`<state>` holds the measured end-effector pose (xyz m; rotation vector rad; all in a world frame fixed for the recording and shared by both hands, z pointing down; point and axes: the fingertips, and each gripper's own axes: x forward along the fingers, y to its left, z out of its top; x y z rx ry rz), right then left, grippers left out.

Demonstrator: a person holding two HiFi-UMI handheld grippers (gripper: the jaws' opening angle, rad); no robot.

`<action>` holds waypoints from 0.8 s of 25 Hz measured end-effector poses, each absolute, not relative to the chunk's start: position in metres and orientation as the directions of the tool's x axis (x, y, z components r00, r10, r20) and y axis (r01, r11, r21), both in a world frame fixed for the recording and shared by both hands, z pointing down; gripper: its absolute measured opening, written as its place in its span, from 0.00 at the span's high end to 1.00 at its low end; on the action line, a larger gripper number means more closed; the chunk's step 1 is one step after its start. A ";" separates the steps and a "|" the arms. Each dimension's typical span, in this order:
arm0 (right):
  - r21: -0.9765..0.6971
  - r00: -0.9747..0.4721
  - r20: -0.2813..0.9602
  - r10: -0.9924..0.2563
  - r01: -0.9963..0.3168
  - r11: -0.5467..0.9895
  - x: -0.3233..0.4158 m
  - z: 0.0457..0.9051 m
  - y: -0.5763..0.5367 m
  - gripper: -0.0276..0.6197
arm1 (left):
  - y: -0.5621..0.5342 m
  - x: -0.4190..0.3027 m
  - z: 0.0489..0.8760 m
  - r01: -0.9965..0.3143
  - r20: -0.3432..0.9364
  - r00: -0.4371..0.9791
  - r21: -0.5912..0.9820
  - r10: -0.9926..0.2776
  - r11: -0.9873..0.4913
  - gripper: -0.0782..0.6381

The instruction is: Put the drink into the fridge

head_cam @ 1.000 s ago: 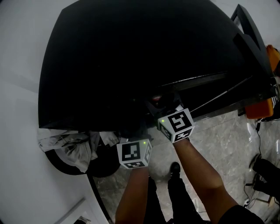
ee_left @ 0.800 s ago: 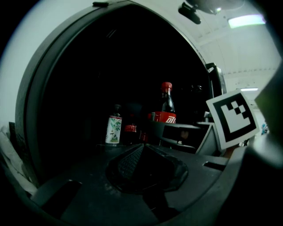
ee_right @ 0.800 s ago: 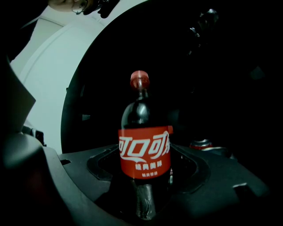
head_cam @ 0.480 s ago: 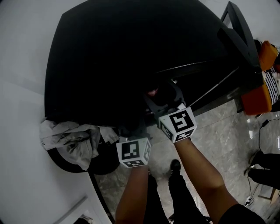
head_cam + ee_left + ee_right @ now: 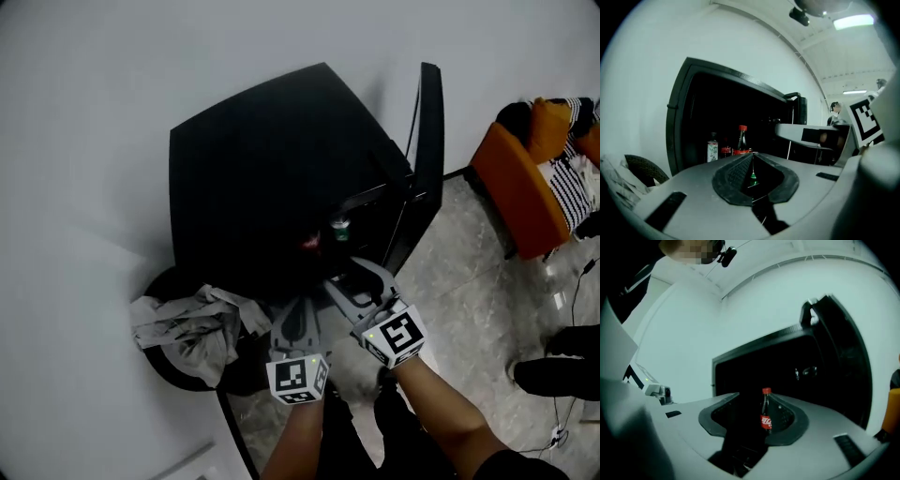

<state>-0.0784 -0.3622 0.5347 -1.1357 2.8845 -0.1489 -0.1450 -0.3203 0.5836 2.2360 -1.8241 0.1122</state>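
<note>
The black fridge [image 5: 253, 178] stands against the white wall with its door [image 5: 427, 159] swung open to the right. A cola bottle with a red cap [image 5: 765, 416] stands upright inside it [image 5: 741, 140], a red spot in the head view [image 5: 309, 242]. My right gripper [image 5: 354, 274] hangs in front of the opening, apart from the bottle. Its jaws have just been closing but are open [image 5: 758, 397], with nothing between the pads; the bottle shows beyond the gap. My left gripper [image 5: 298, 305] is beside it on the left, tips together and empty [image 5: 752, 155].
Beside the cola inside the fridge stand a pale-labelled bottle [image 5: 712, 151] and a green can [image 5: 339, 228]. A dark round basket with crumpled grey cloth [image 5: 187, 323] sits left of the fridge. An orange sofa [image 5: 525, 187] is at the right. Another person's shoe [image 5: 553, 375] rests on the marble floor.
Both grippers have drawn back from the fridge opening and risen. The head view has pulled away, so the whole fridge and its open door now show.
</note>
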 end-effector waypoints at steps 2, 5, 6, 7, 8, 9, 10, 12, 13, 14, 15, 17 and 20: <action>-0.102 -0.746 0.002 -0.666 -0.662 0.742 -0.067 0.515 -0.338 0.78 | -0.298 -0.138 0.566 -0.973 0.233 0.218 0.133 -0.948 -0.191 0.87; -0.177 -0.798 0.009 -0.603 -0.594 0.784 -0.056 0.488 -0.292 0.84 | -0.258 -0.127 0.534 -0.967 0.245 0.245 0.134 -0.938 -0.218 0.87; -0.189 -0.821 0.006 -0.572 -0.562 0.805 -0.056 0.480 -0.274 0.86 | -0.244 -0.124 0.520 -0.965 0.241 0.253 0.128 -0.937 -0.228 0.87; -0.186 -0.841 0.004 -0.541 -0.532 0.826 -0.055 0.472 -0.256 0.89 | -0.230 -0.119 0.505 -0.965 0.232 0.258 0.118 -0.938 -0.236 0.87; -0.179 -0.858 0.006 -0.514 -0.506 0.844 -0.052 0.464 -0.238 0.90 | -0.216 -0.112 0.491 -0.964 0.219 0.262 0.111 -0.940 -0.243 0.87; -0.177 -0.871 0.012 -0.492 -0.486 0.856 -0.047 0.457 -0.221 0.90 | -0.201 -0.104 0.479 -0.962 0.208 0.267 0.109 -0.941 -0.249 0.87; -0.186 -0.879 0.016 -0.476 -0.471 0.863 -0.042 0.451 -0.204 0.90 | -0.187 -0.097 0.469 -0.960 0.202 0.275 0.108 -0.940 -0.258 0.87; -0.211 -0.893 0.008 -0.451 -0.442 0.872 -0.037 0.436 -0.175 0.91 | -0.164 -0.084 0.453 -0.953 0.200 0.298 0.112 -0.933 -0.280 0.87; -0.215 -0.900 -0.001 -0.436 -0.426 0.879 -0.036 0.428 -0.160 0.91 | -0.154 -0.080 0.447 -0.949 0.200 0.311 0.119 -0.929 -0.292 0.87; -0.212 -0.907 -0.008 -0.422 -0.411 0.887 -0.035 0.419 -0.146 0.91 | -0.144 -0.077 0.442 -0.945 0.198 0.322 0.127 -0.926 -0.301 0.87; -0.203 -0.912 -0.010 -0.410 -0.400 0.894 -0.034 0.411 -0.133 0.91 | -0.133 -0.074 0.437 -0.942 0.195 0.330 0.135 -0.923 -0.308 0.87; -0.183 -0.916 -0.014 -0.400 -0.391 0.902 -0.032 0.395 -0.110 0.91 | -0.112 -0.073 0.429 -0.936 0.186 0.344 0.149 -0.920 -0.319 0.87; -0.145 -0.917 0.001 -0.399 -0.395 0.907 -0.026 0.380 -0.086 0.91 | -0.083 -0.073 0.415 -0.927 0.161 0.365 0.155 -0.917 -0.341 0.87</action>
